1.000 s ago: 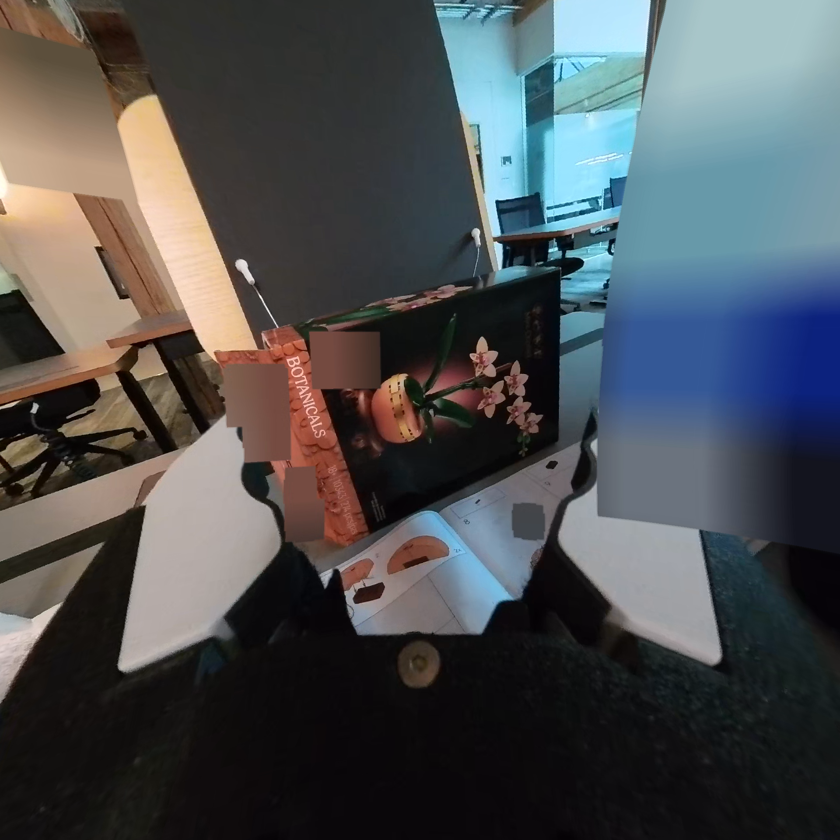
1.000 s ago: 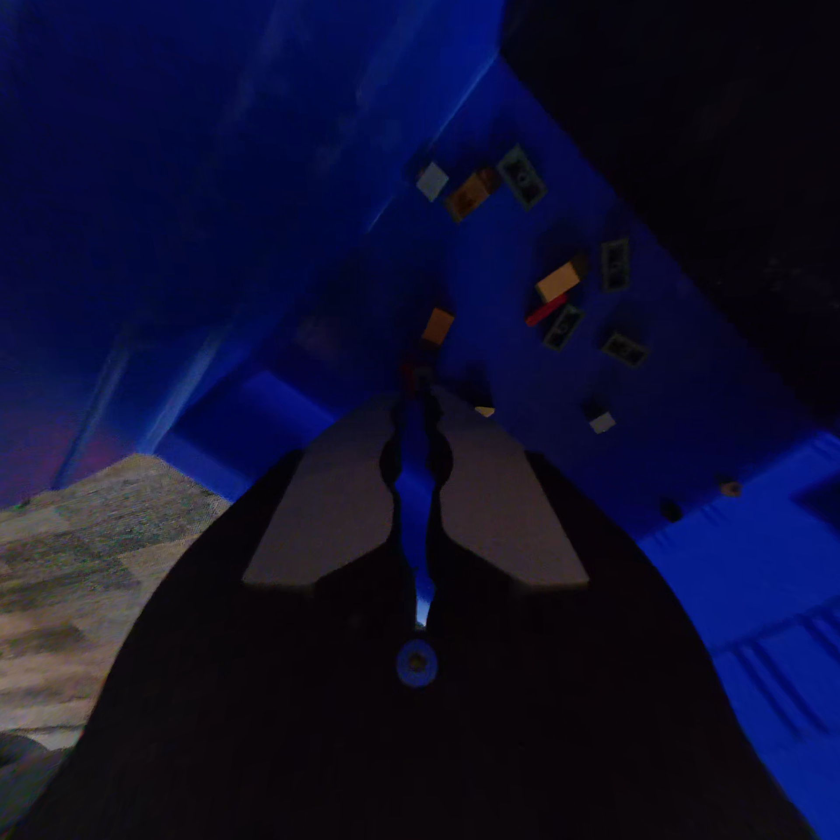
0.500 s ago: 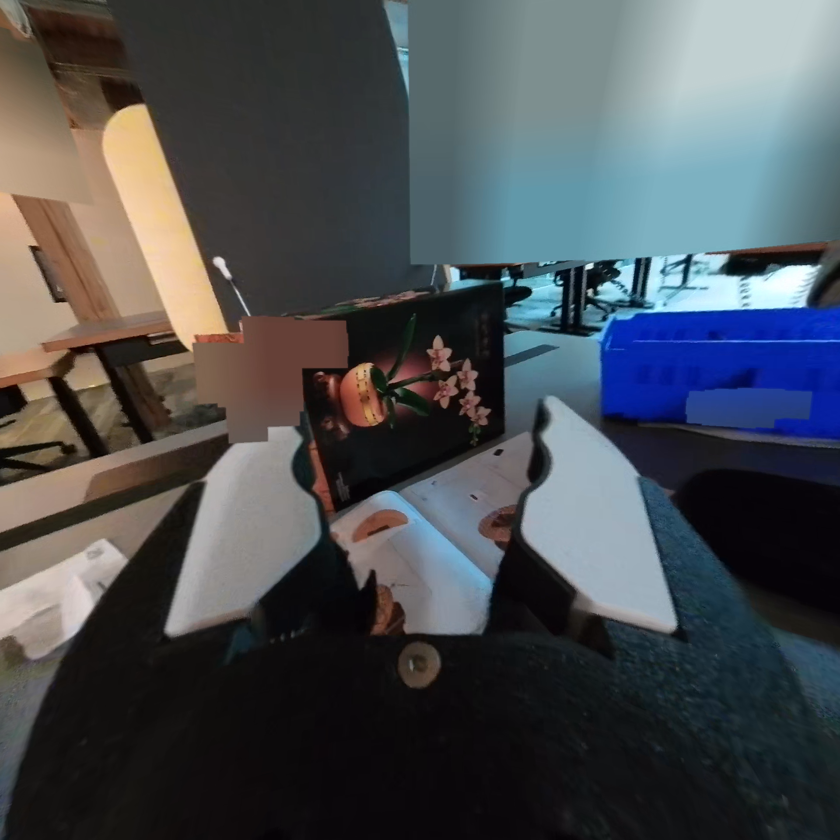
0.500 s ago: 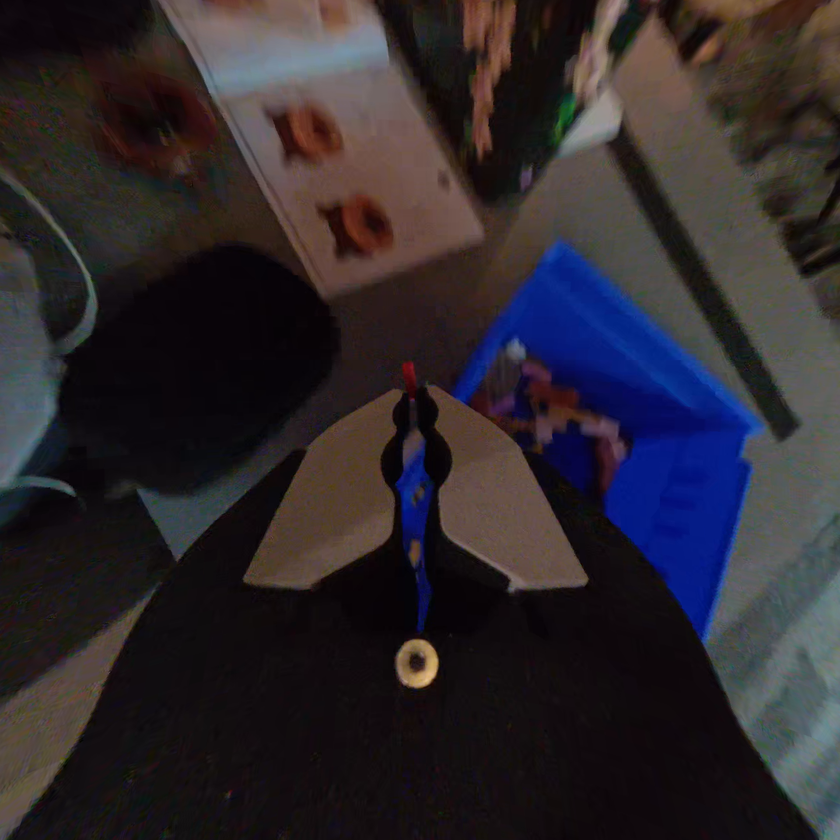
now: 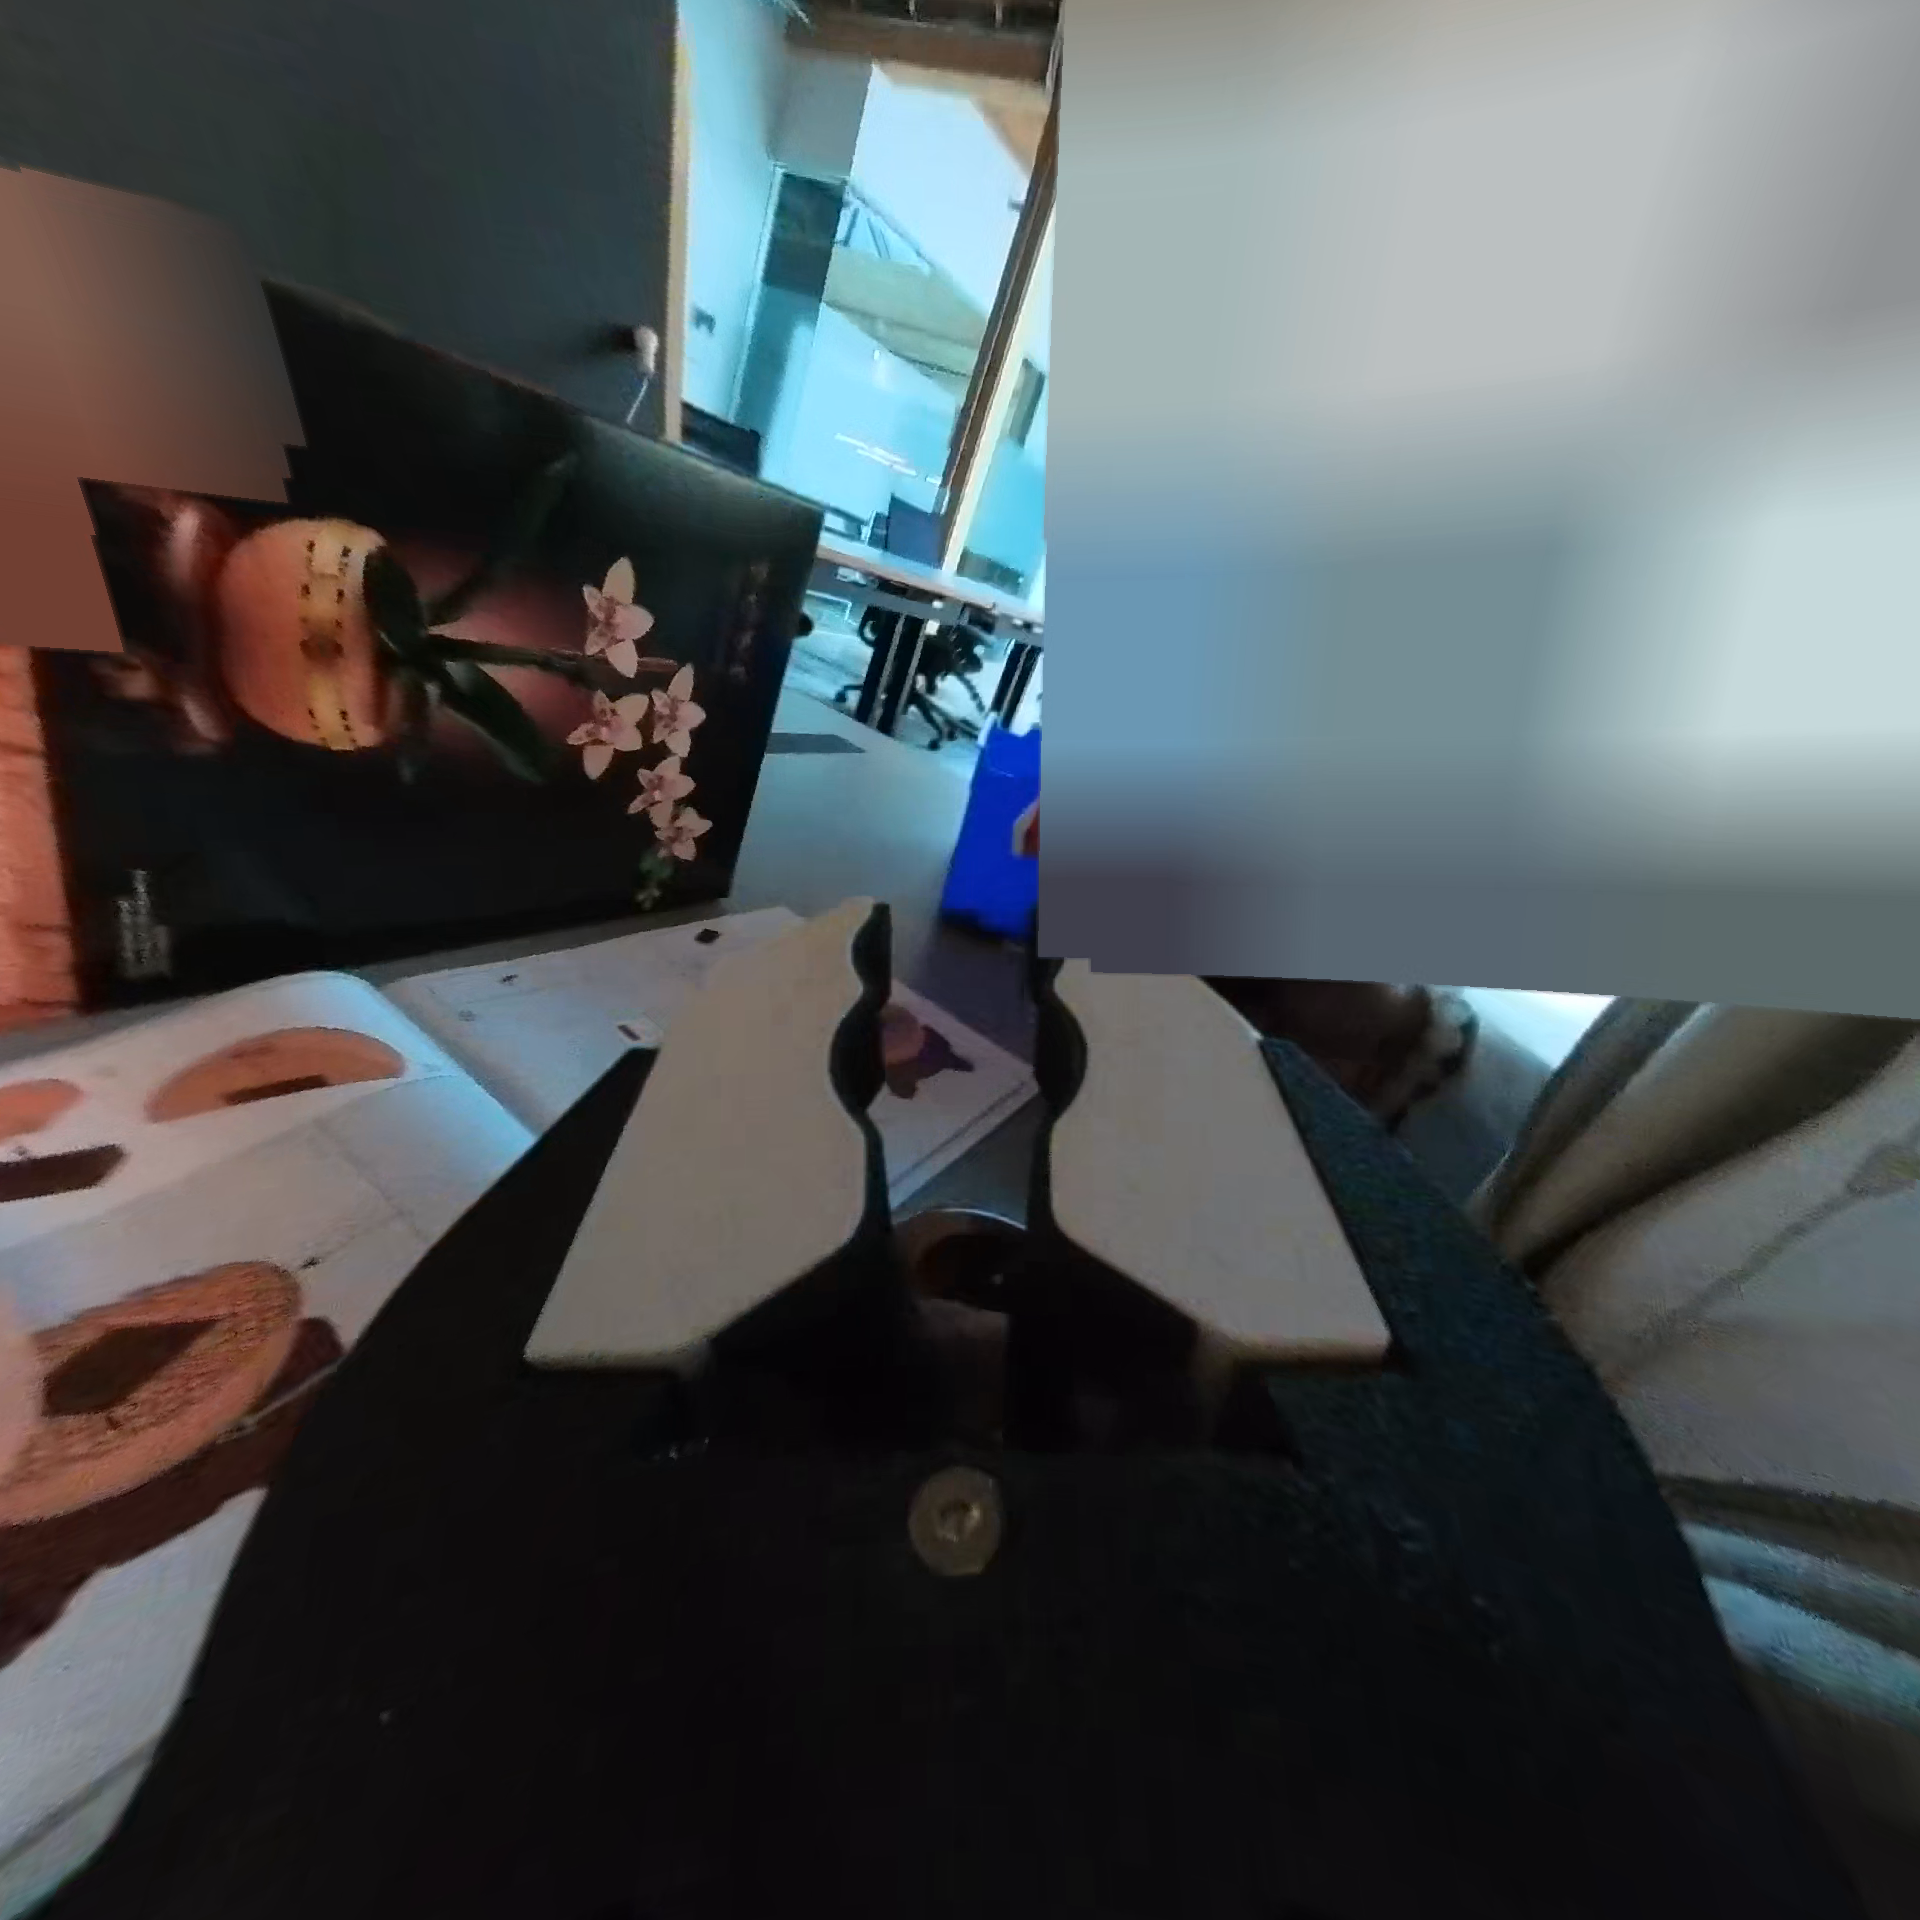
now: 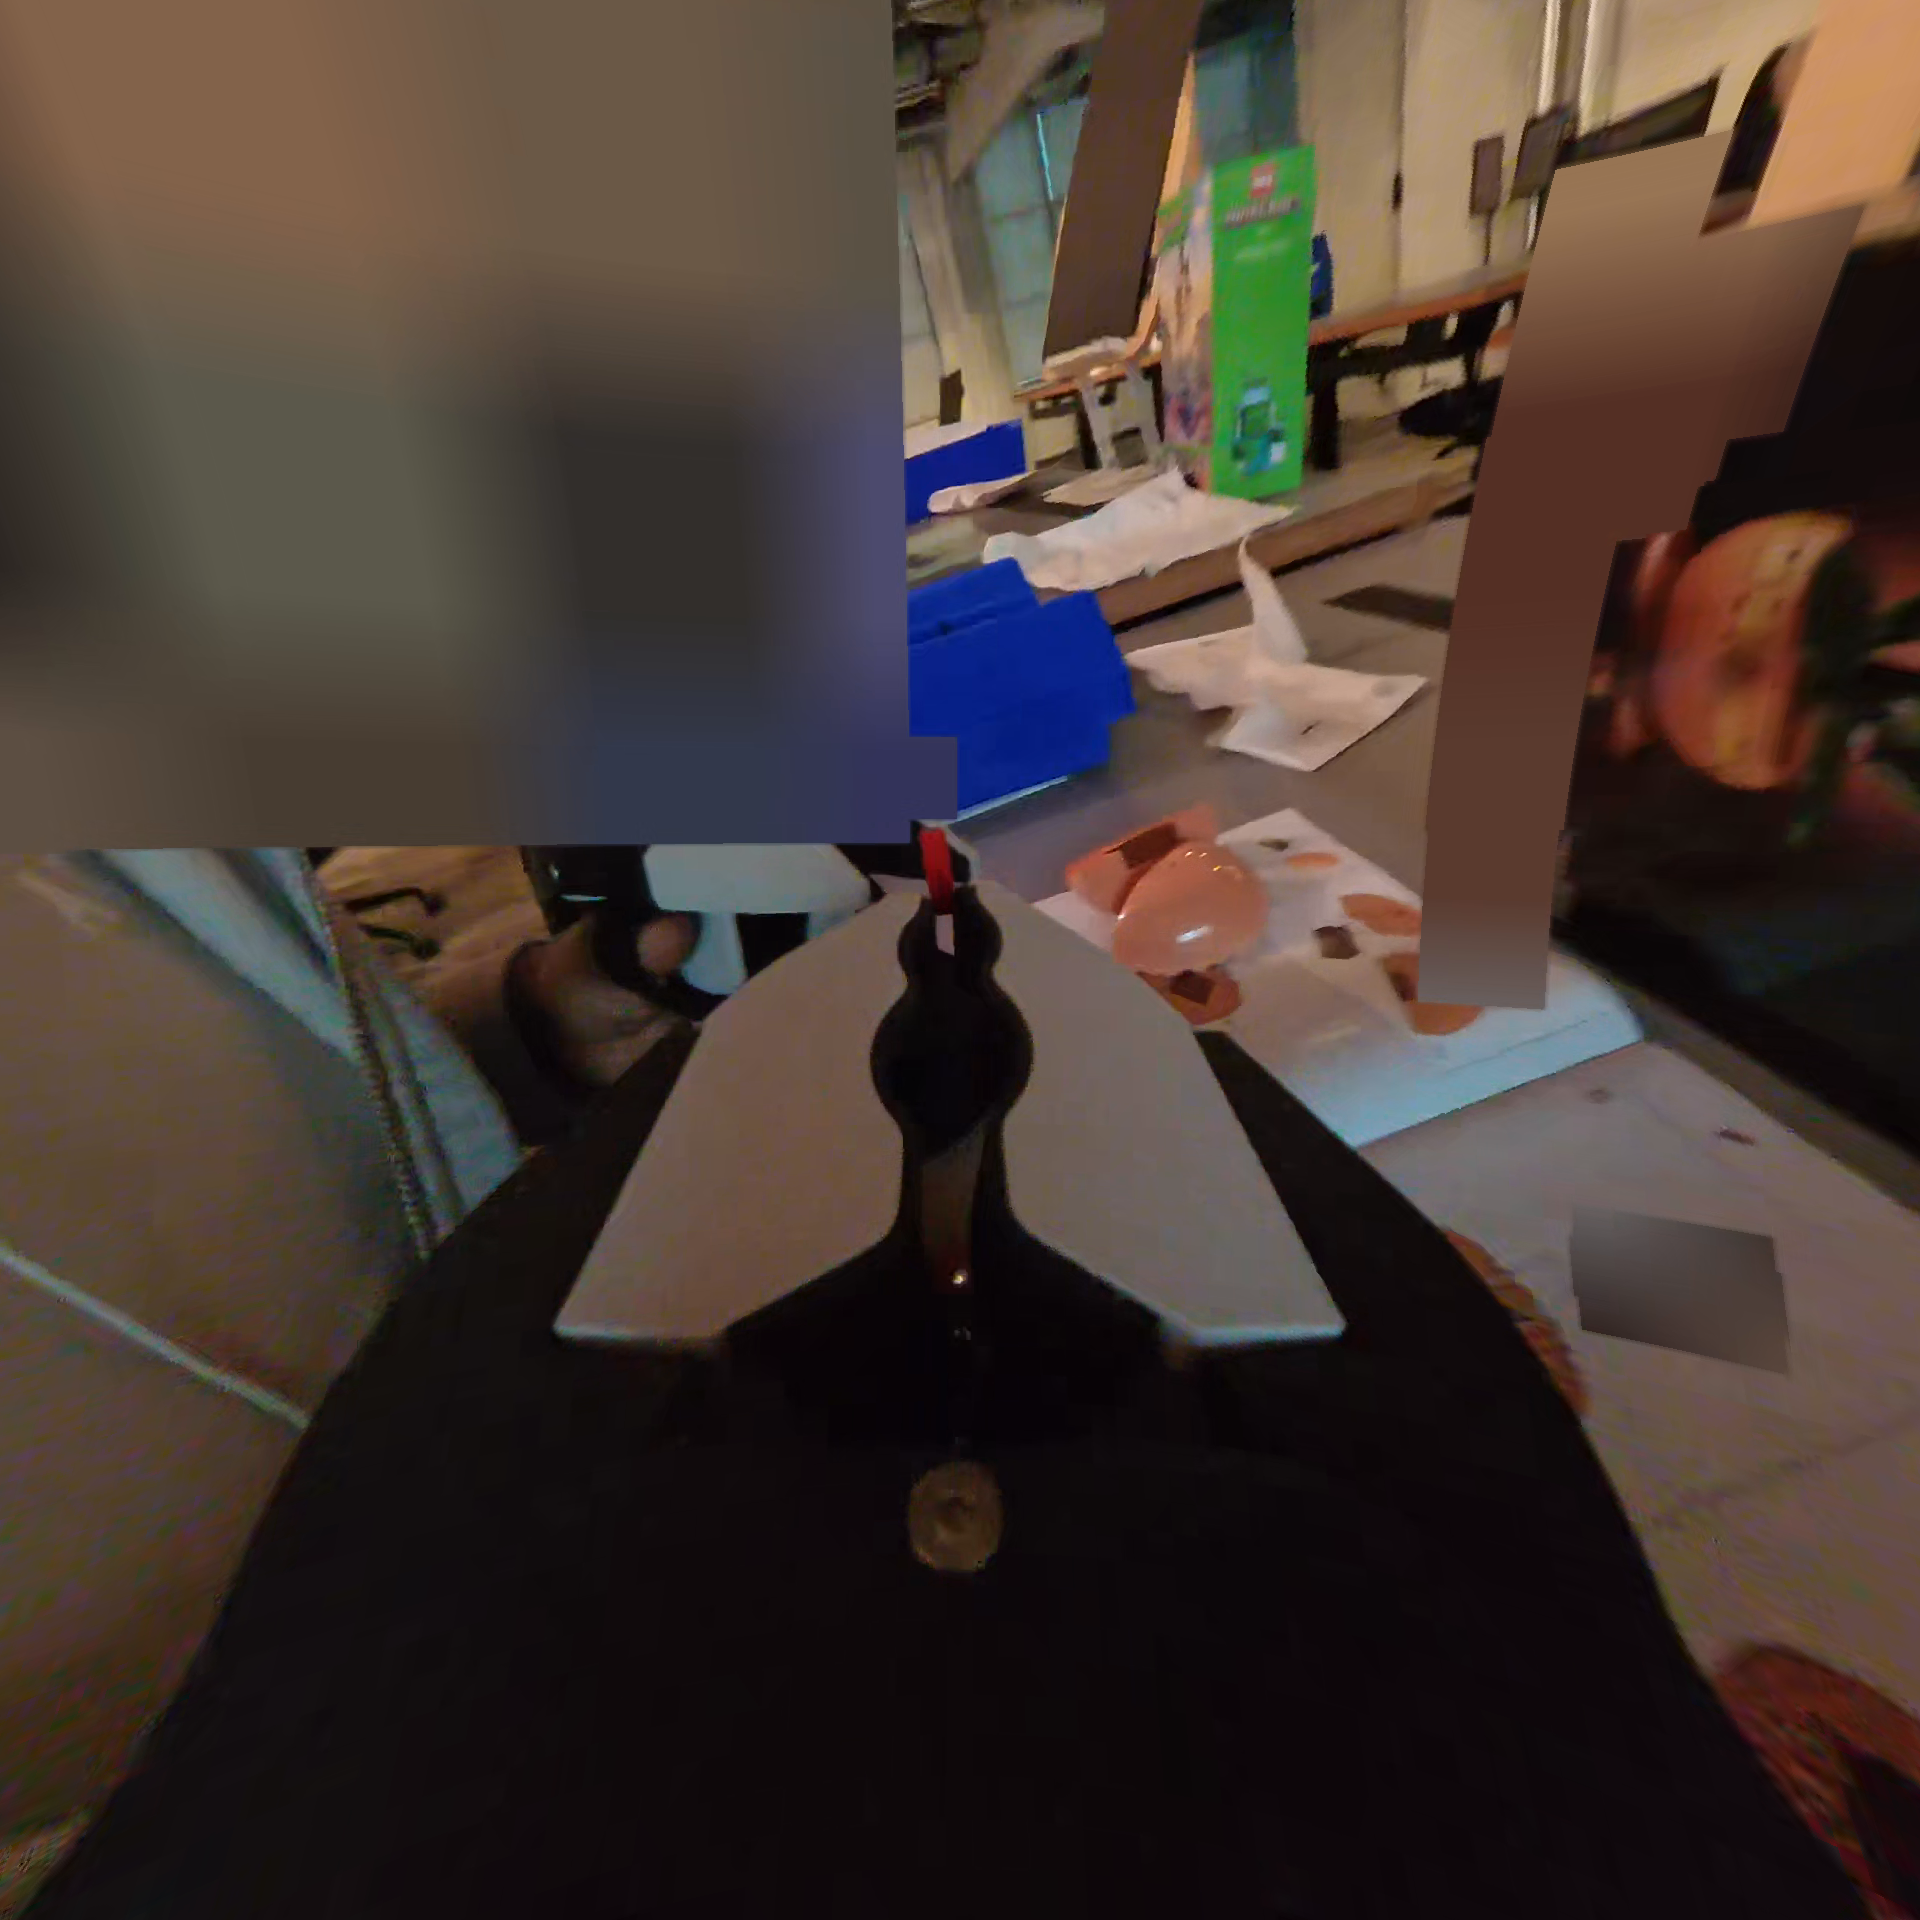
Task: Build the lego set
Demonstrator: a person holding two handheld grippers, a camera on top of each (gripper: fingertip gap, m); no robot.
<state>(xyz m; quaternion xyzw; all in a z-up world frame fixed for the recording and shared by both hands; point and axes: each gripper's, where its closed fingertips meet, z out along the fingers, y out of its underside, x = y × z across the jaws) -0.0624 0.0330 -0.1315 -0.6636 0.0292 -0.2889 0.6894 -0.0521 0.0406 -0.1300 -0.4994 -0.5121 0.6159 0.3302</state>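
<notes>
While right fingers (image 6: 940, 914) pinch a red piece (image 6: 934, 868), left fingers (image 5: 961, 966) gape narrowly, bare; booklet (image 5: 312, 1132) below.

My left tongs (image 5: 961, 971) hide the middle of the open booklet (image 5: 312, 1164), whose near pages run off the left edge. A brown shape sits low between their fingers, too dark to make out. The dark box (image 5: 436, 727) is cut by that edge as well. Most of the blue bin (image 5: 992, 831) is hidden. From my right tongs (image 6: 940, 914) a thin red piece (image 6: 933, 862) sticks out, its lower part hidden between the fingertips.
</notes>
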